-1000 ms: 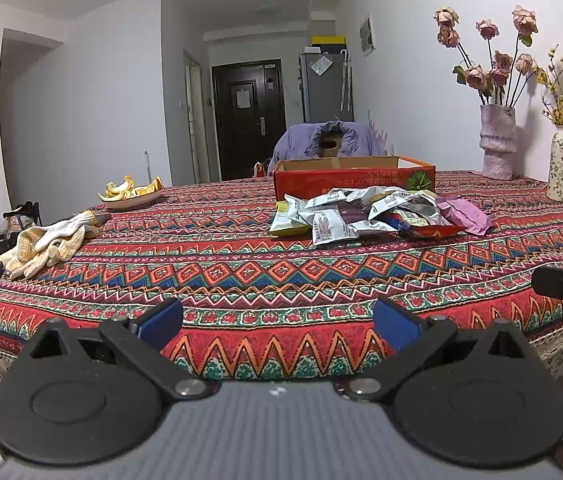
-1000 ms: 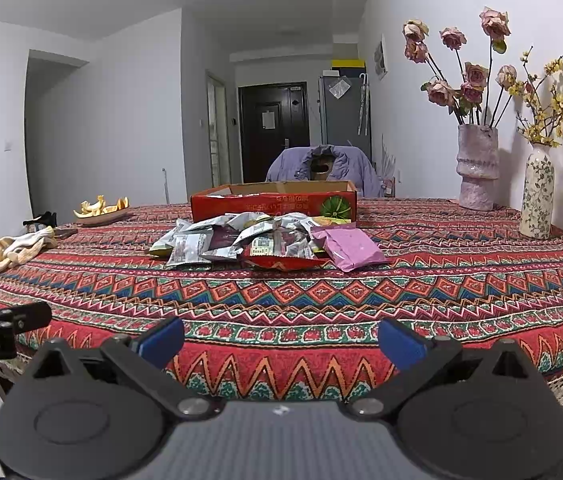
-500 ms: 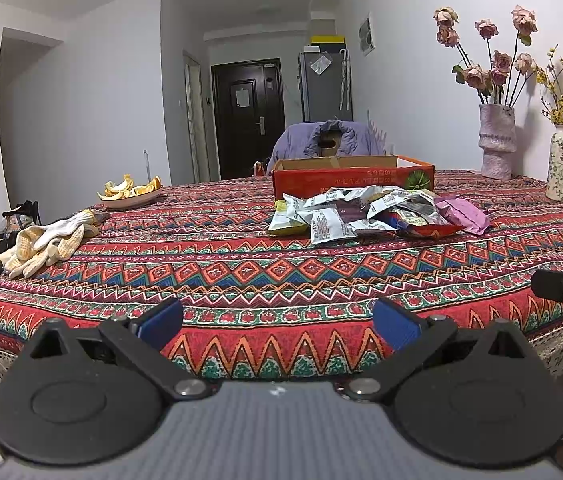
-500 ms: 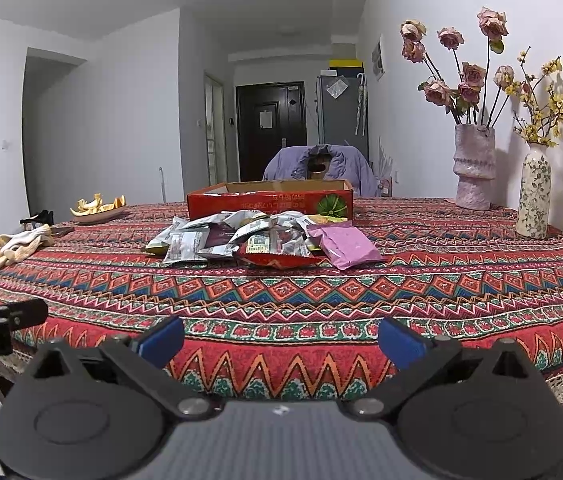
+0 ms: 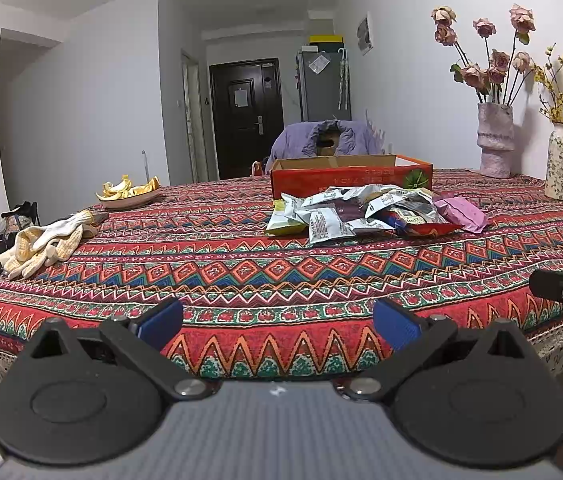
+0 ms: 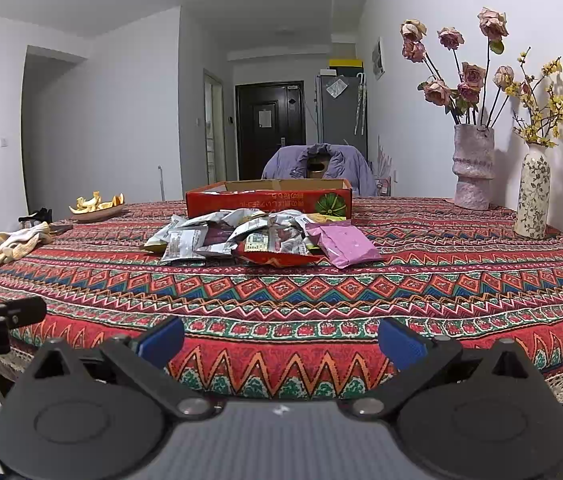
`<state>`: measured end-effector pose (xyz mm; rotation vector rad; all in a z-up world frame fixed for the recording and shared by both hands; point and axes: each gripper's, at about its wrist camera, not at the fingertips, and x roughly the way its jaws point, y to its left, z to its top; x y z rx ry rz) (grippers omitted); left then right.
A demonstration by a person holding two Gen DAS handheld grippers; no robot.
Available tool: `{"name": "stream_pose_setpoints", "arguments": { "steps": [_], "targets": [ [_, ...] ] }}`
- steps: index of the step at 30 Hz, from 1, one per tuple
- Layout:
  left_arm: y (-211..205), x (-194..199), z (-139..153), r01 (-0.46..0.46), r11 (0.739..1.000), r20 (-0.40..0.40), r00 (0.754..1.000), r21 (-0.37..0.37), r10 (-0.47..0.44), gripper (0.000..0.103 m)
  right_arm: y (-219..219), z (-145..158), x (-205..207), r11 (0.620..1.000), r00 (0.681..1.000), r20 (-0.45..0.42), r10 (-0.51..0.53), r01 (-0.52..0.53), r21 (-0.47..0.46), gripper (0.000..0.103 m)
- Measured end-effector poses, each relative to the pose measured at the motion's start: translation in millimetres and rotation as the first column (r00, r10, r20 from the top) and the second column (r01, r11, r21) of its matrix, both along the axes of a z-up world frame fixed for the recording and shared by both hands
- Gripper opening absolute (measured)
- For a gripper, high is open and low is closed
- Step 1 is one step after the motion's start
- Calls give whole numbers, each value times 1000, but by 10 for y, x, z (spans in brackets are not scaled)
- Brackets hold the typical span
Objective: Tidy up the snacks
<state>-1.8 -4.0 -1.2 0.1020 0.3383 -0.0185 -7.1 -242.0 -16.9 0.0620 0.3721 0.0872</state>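
Lying in a loose heap just in front of the red cardboard box (image 6: 268, 202), the snack packets (image 6: 241, 238) looked light, crinkly and slick, so a pinch on a flat sealed edge would probably hold better than a squeeze on the puffy middle. Both the left gripper (image 5: 277, 318) and the right gripper (image 6: 280, 340) hung wide apart and empty, well short of the box. A pink pouch (image 6: 343, 242) at the heap's right looked soft and flat against the woven patterned tablecloth (image 6: 321, 300).

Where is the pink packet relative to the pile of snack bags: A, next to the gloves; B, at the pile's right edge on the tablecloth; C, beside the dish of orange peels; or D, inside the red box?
B: the pink packet lies flat on the tablecloth at the right edge of the snack pile, in front of the red box.
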Motion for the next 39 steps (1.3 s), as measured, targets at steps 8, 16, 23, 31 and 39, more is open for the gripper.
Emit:
{"name": "stream_pose_setpoints", "arguments": {
  "steps": [8, 16, 23, 31, 39],
  "targets": [
    [-1, 7, -10, 0, 1000, -16, 1000, 2, 0, 103, -2, 6, 4, 1000, 1000, 0, -2, 2, -2, 103],
    [12, 64, 1, -5, 1000, -67, 998, 18, 6, 103, 5, 17, 75, 1000, 1000, 5, -1, 1, -6, 103],
    [75, 247, -24, -18, 1000, -53, 998, 12, 19, 103, -53, 4, 371, 1000, 1000, 3, -3, 4, -14, 103],
    [93, 684, 88, -17, 999, -106, 994, -47, 12, 103, -141, 96, 775, 1000, 1000, -21, 18, -18, 22, 103],
    [28, 1404, 306, 32, 994, -128, 991, -104, -45, 103, -329, 255, 1329, 1000, 998, -65, 6, -5, 9, 102]
  ]
}}
